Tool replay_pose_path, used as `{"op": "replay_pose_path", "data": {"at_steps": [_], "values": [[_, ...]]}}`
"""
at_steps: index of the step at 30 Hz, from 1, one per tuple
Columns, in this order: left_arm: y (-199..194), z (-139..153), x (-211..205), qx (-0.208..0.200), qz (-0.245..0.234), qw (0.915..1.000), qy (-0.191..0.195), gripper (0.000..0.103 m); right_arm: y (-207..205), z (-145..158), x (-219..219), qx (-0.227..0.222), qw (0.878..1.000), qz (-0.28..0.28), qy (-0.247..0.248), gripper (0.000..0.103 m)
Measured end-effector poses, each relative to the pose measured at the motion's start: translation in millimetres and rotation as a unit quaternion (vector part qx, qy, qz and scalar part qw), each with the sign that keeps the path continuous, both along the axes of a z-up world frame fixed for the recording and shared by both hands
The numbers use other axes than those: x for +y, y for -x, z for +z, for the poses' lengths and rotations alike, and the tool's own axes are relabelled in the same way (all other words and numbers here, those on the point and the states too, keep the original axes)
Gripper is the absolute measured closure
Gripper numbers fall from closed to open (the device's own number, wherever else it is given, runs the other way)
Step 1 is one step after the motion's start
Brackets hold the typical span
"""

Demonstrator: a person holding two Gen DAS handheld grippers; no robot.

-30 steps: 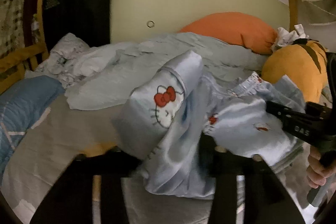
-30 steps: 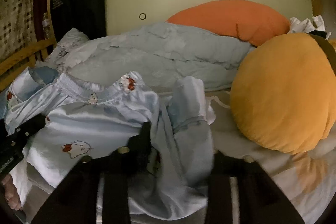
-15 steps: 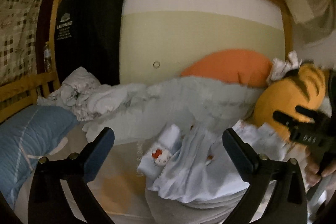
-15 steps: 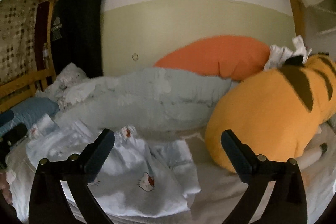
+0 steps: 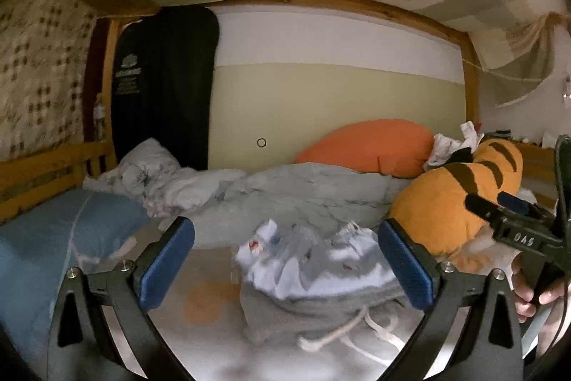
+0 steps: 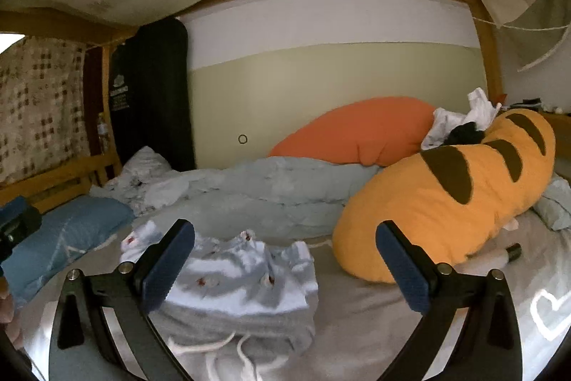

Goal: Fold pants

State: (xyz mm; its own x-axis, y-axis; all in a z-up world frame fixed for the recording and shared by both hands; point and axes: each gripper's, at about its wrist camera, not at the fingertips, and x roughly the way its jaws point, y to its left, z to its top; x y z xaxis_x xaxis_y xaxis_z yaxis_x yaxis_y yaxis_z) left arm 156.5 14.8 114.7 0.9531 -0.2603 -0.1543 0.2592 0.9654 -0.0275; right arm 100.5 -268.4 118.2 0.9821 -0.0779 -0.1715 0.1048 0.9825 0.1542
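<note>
Both claws hover spread wide, holding nothing: left gripper [image 5: 285, 259] and right gripper [image 6: 283, 261] above the bundled pants [image 6: 242, 274]. Only the left view catches the right hand [image 5: 535, 291].

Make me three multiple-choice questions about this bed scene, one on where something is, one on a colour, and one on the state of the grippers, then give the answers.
1. What do the light blue pants lie on?
A. the grey garment with white drawstrings
B. the striped plush
C. the orange pillow

2. What colour are the stripes on the plush?
A. white
B. dark brown
C. blue

3. How do the two grippers stand?
A. both shut on the pants
B. left open, right shut
C. both open, holding nothing

Answers: 1 A, the pants sit on top of the grey garment on the bed. 2 B, dark bands cross its orange-yellow body. 3 C, the left gripper and right gripper each have wide-apart jaws with nothing between.
</note>
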Motion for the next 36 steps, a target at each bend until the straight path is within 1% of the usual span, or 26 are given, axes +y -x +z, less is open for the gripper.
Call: {"op": "replay_pose_path", "data": {"at_steps": [3, 4, 6, 8, 9, 10, 11, 13, 14, 16, 17, 18, 19, 21, 23, 25, 27, 29, 32, 34, 36], "values": [[28, -20, 12, -0.001, -0.01, 0.9996, 0.026, 0.001, 36, -18, -8, -0.001, 0.999, 0.014, -0.035, 0.001], [33, -26, 13, 0.003, -0.017, 0.9996, 0.022, 0.001, 46, -28, -9, 0.002, 0.999, 0.017, -0.043, 0.001], [43, -45, 16, 0.007, -0.011, 0.9996, 0.026, 0.001, 56, -47, -7, 0.013, 0.999, 0.016, -0.035, 0.001], [49, -74, 18, 0.03, -0.025, 0.9983, 0.044, 0.001, 59, -66, -3, 0.033, 0.999, 0.007, -0.025, 0.001], [48, -84, 15, 0.042, -0.03, 0.9977, 0.042, 0.001, 63, -75, -1, 0.036, 0.999, 0.009, -0.025, 0.001], [49, -90, 10, 0.046, -0.024, 0.9982, 0.03, 0.001, 65, -86, 1, 0.04, 0.999, 0.009, -0.025, 0.001], [53, -94, 4, 0.038, -0.015, 0.999, 0.016, 0.001, 68, -95, 4, 0.047, 0.999, 0.008, -0.022, 0.001], [67, -107, -2, 0.017, -0.01, 0.9998, 0.005, 0.001, 71, -106, 12, 0.049, 0.999, 0.02, -0.006, 0.001], [71, -115, -4, 0.013, -0.006, 0.9999, 0.0, 0.001, 72, -109, 17, 0.043, 0.999, 0.02, 0.007, 0.001], [71, -129, -20, 0.011, 0.011, 0.9991, -0.039, 0.001, 76, -116, 28, 0.017, 0.999, 0.023, 0.033, 0.001], [68, -131, -28, 0.019, 0.013, 0.998, -0.058, 0.001, 76, -120, 33, 0.017, 0.999, 0.025, 0.042, 0.001], [69, -133, -32, 0.019, 0.017, 0.9973, -0.069, 0.001, 76, -124, 36, 0.023, 0.998, 0.008, 0.052, 0.001], [72, -134, -32, 0.013, 0.026, 0.9971, -0.071, 0.001, 78, -125, 38, 0.025, 0.998, -0.005, 0.057, 0.001], [85, -131, -20, -0.011, 0.059, 0.9971, -0.045, 0.001, 84, -125, 33, 0.017, 0.999, -0.012, 0.047, 0.001], [94, -127, -2, -0.028, 0.072, 0.997, -0.005, 0.001, 86, -123, 27, 0.011, 0.999, -0.01, 0.034, 0.001], [94, -125, 9, -0.025, 0.071, 0.997, 0.018, 0.001, 84, -122, 29, 0.016, 0.999, -0.009, 0.038, 0.001], [89, -125, 13, -0.014, 0.07, 0.9971, 0.026, 0.001, 84, -120, 34, 0.017, 0.998, -0.02, 0.056, 0.001], [86, -126, 13, -0.006, 0.08, 0.9965, 0.023, 0.001, 86, -120, 35, 0.017, 0.998, -0.025, 0.057, 0.001], [89, -126, 8, -0.012, 0.078, 0.9968, 0.012, 0.001, 90, -121, 28, 0.023, 0.999, -0.014, 0.03, 0.001], [90, -126, 1, -0.017, 0.079, 0.9967, -0.003, 0.001, 91, -122, 26, 0.023, 0.999, -0.012, 0.02, 0.001], [89, -127, -6, -0.017, 0.079, 0.9965, -0.021, 0.001, 90, -122, 27, 0.025, 0.999, -0.013, 0.024, 0.001]]}}
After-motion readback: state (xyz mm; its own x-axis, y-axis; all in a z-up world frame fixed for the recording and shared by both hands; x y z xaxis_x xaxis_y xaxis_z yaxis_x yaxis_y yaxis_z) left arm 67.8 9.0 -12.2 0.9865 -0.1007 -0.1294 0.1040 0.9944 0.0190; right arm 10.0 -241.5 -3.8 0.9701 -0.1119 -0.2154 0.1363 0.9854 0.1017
